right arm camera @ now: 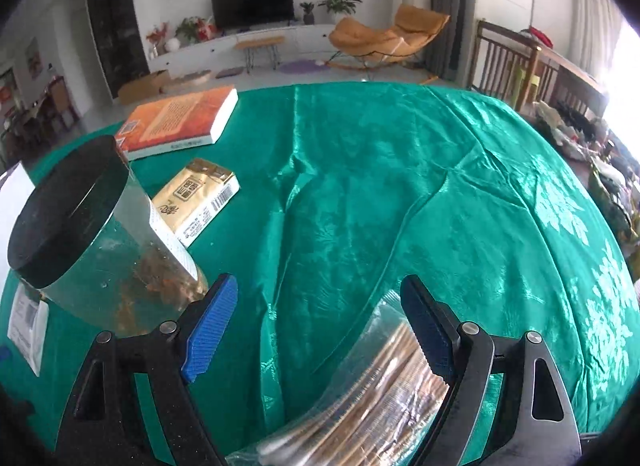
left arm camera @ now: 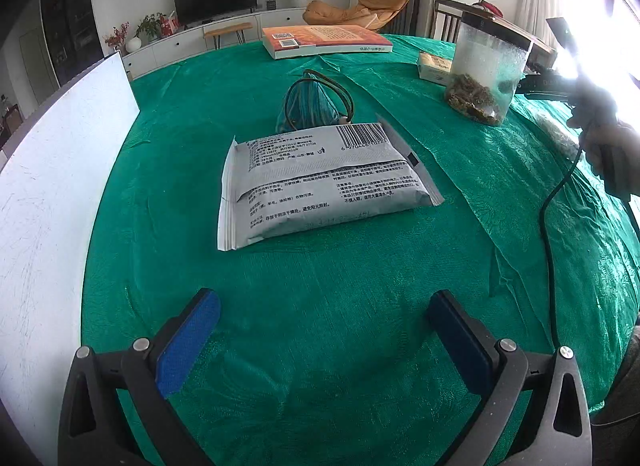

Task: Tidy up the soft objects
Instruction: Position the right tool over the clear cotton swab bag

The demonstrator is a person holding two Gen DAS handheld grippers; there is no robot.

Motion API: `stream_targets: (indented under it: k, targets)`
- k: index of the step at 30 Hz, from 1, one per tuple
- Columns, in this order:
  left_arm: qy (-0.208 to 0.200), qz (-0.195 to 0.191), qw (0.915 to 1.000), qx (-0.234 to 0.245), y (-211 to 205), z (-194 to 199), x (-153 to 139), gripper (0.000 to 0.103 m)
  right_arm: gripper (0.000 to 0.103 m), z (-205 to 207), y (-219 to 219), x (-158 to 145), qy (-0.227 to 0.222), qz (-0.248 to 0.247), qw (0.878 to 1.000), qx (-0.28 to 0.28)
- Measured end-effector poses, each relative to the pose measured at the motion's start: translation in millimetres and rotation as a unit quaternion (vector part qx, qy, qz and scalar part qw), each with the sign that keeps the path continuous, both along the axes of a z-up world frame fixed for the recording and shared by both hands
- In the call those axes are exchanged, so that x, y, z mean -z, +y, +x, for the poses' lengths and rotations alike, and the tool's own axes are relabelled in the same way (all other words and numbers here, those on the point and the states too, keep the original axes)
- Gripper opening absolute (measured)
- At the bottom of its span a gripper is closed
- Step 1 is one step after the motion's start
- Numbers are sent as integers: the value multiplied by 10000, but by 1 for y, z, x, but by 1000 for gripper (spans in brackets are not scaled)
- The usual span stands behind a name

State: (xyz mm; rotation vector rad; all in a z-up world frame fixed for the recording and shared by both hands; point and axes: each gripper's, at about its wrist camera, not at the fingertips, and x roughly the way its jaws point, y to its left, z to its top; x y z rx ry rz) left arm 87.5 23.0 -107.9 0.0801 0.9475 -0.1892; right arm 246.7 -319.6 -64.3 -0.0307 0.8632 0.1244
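Note:
A grey printed soft pack (left arm camera: 320, 177) lies flat on the green tablecloth (left arm camera: 320, 326), ahead of my left gripper (left arm camera: 324, 322), which is open and empty. A teal pouch with a dark cord (left arm camera: 310, 103) sits just behind the pack. My right gripper (right arm camera: 320, 306) is open; a clear bag of tan sticks (right arm camera: 372, 398) lies below and between its jaws, not clamped. A gold tissue pack (right arm camera: 196, 197) lies to the left. The grey pack's corner also shows in the right wrist view (right arm camera: 26, 326).
A clear jar with a black lid (right arm camera: 96, 234) stands close to my right gripper's left finger; it also shows in the left wrist view (left arm camera: 486, 69). An orange book (left arm camera: 324, 41) lies at the far edge. A white board (left arm camera: 52, 169) stands at the left.

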Motion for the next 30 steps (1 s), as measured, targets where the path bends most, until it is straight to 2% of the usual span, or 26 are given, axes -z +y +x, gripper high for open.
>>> stream_targets:
  k: [2,6,9,11,13,16,18,21,25,30]
  targets:
    - [0,0,10000,0,0,0,0,103,83,5,19,8,94,-21,9987,-492]
    - [0,0,10000,0,0,0,0,103,82,-10,56,11,63,-109,9898,-1416]
    - [0,1,10000,0,0,0,0,103,82,-29,87,14,89,-153,9797,-1999]
    - [1,0,10000,1,0,0,0,103,82,-39,100,12,-8,-264,9763,-2146]
    - [0,0,10000,1,0,0,0,103,83,-46,94,4,-179,-167,9845,-1737]
    - [1,1,10000,1,0,0,0,103,85,-68,60,-12,-330,98,9991,-254]
    - [1,1,10000,1,0,0,0,103,85,-94,38,-16,-302,432,9957,765]
    - [1,1,10000,1,0,0,0,103,85,-137,26,-6,-248,757,9817,1728]
    - [1,1,10000,1,0,0,0,103,85,-166,33,7,-154,755,9749,2091]
    - [1,2,10000,1,0,0,0,103,85,-176,42,26,112,496,9765,2095]
